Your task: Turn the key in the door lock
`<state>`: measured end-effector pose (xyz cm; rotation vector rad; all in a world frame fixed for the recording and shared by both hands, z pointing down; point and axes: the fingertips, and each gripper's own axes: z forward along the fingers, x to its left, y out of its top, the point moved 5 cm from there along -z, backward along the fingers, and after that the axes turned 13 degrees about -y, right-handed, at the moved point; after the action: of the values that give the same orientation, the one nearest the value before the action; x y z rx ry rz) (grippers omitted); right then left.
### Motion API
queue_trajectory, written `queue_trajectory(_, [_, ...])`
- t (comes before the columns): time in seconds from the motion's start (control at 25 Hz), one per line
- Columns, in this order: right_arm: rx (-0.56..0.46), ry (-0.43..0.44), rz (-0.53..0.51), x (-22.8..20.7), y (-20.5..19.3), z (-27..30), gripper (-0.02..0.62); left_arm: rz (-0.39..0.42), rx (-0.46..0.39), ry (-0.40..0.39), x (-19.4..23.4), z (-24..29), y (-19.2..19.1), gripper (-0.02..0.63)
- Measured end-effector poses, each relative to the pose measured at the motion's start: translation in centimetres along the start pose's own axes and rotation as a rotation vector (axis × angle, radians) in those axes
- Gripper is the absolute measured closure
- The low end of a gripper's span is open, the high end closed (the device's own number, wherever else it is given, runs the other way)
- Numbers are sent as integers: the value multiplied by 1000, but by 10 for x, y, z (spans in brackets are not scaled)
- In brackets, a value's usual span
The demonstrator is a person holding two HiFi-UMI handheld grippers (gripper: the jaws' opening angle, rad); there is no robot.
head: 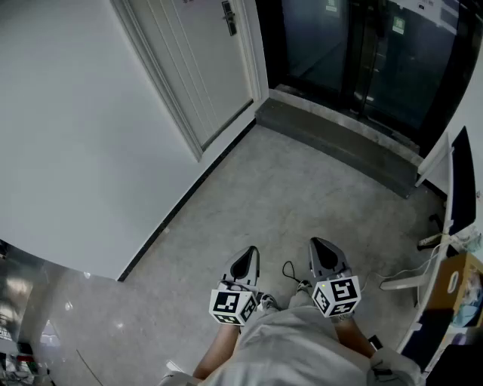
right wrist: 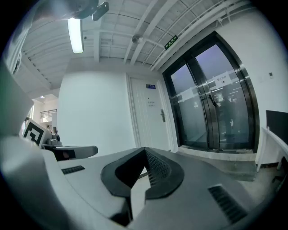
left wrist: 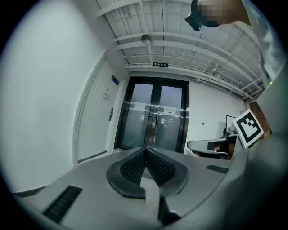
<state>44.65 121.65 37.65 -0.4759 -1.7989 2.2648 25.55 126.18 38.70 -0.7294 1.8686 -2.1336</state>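
Pale shirt (head: 294,354) at bottom centre. Just above it, left gripper (head: 249,256) and right gripper (head: 321,250) side by side over grey floor (head: 302,173), each closed tip to tip on nothing. White door (head: 204,68) at upper centre, lock plate (head: 229,19) near top edge, well apart from both. Dark glass doors (head: 362,53) at upper right.

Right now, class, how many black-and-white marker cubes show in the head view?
2. One black-and-white marker cube on the left claw, another on the right claw, both low in frame.
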Motion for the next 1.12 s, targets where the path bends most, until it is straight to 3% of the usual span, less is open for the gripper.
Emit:
queue_trajectory(0.2, [1,34,-6,-8,-10,2,594,17,-35,40,-15,-5,-2,597])
queue_trajectory(0.44, [-25,114,-46,-15,11,-2,594,14,-65,122,-27,-2,7,597])
queue_trajectory(0.84, [30,58,-27,-85,-7,-9,594,-6,14,56,-75,59,-26,597])
queue_trajectory(1.12, [12,22,-11,-87,-1,45,594,21,6,42,-34,102,-15,597])
